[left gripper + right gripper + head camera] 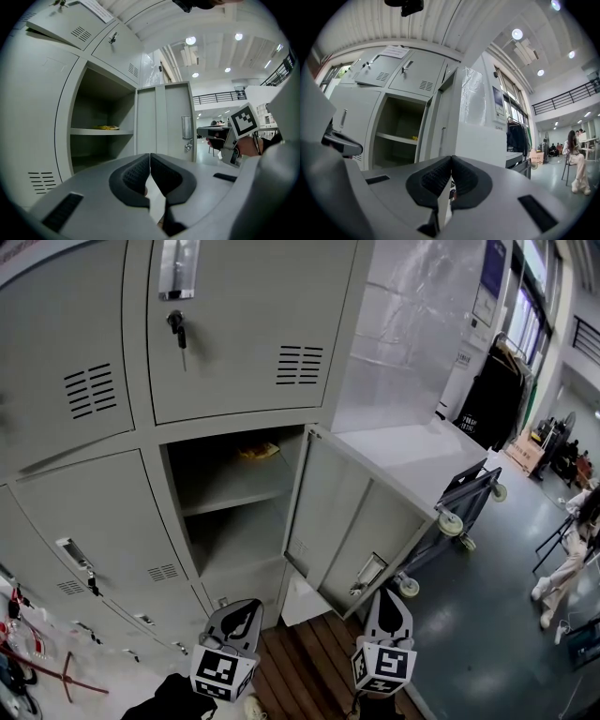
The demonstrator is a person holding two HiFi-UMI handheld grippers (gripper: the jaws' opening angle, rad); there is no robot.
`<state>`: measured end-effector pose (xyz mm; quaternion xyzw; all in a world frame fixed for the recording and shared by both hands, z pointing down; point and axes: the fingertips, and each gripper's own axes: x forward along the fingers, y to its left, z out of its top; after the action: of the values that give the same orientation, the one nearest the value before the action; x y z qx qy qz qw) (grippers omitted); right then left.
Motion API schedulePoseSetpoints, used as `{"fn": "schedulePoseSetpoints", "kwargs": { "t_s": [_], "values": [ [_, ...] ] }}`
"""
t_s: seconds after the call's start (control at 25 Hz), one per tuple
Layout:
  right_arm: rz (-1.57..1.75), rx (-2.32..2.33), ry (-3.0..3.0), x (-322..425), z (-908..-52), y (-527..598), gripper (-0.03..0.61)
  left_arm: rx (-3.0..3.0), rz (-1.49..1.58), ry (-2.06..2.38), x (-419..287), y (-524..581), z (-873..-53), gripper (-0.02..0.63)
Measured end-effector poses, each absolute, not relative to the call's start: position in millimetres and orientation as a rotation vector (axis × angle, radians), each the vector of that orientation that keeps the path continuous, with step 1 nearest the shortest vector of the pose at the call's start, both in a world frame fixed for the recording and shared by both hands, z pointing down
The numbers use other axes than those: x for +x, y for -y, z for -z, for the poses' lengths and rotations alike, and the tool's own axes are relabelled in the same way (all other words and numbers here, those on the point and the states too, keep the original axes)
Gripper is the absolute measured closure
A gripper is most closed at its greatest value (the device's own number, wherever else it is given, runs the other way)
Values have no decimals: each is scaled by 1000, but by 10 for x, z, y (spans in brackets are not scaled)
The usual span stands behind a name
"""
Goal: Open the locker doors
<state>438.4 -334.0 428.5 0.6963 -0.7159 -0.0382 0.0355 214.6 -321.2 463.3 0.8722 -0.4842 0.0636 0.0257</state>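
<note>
A bank of grey lockers (84, 474) fills the head view. One middle locker door (361, 521) stands swung out to the right, and its compartment (234, 507) shows a shelf with a small yellow item (258, 453) on it. The door above (244, 324) is closed, with a key (176, 326) in its lock. My left gripper (239, 607) is low in front of the open compartment, shut and empty. My right gripper (389, 596) is just below the open door's handle (367, 573), also shut on nothing. The left gripper view shows the open door (164, 122) ahead of shut jaws.
A wheeled cart (464, 502) stands right of the open door. A dark clothes rack (492, 395) and a seated person (572, 554) are farther right. Wooden planks (300, 662) lie under the grippers, and red-handled items (33, 657) lie at the lower left.
</note>
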Motion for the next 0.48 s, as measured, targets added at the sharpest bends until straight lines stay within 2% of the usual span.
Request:
{"fn": "schedulePoseSetpoints", "kwargs": {
  "t_s": [0.48],
  "values": [
    [168,2054,2297,4044,-4134,3131,562,2684,-162,1574,1958,3053,-4451,589]
  ]
}}
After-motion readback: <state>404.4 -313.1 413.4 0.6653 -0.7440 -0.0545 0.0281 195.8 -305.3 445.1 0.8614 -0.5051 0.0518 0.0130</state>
